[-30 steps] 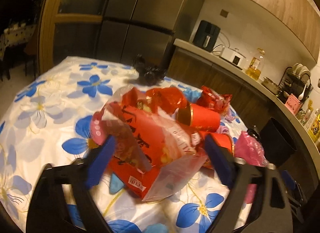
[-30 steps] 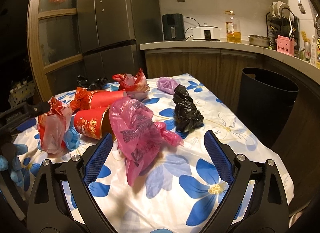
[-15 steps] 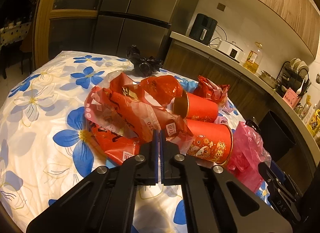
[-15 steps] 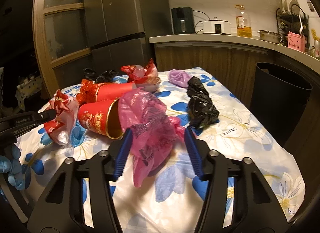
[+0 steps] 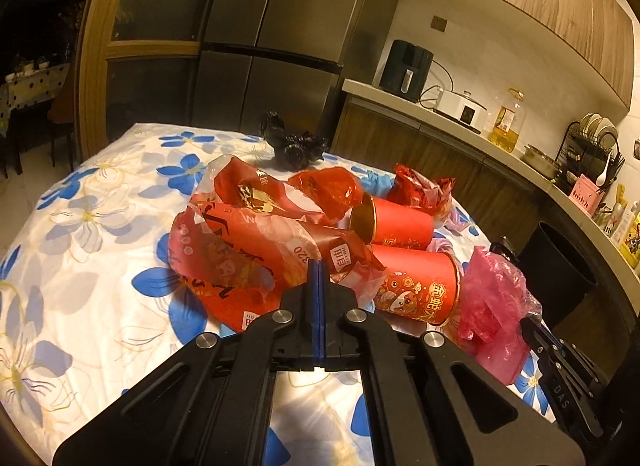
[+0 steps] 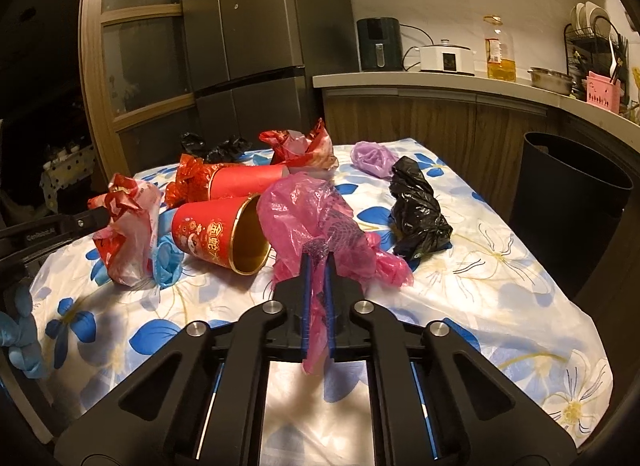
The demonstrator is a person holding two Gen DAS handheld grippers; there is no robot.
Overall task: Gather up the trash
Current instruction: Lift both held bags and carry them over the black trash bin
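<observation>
a floral tabletop (image 6: 480, 290) in a dim kitchen carries scattered trash. the left gripper (image 5: 319, 266) has its fingers clenched on the red printed plastic bag (image 5: 240, 250) lying beside two red paper cups (image 5: 416, 282). the right gripper (image 6: 316, 262) pinches the pink plastic bag (image 6: 316, 217) near a black bin (image 6: 568, 201).

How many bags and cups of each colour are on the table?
Red cups: 2
Red bags: 3
Pink bags: 1
Black bags: 2
Purple bags: 1
Total: 9
</observation>
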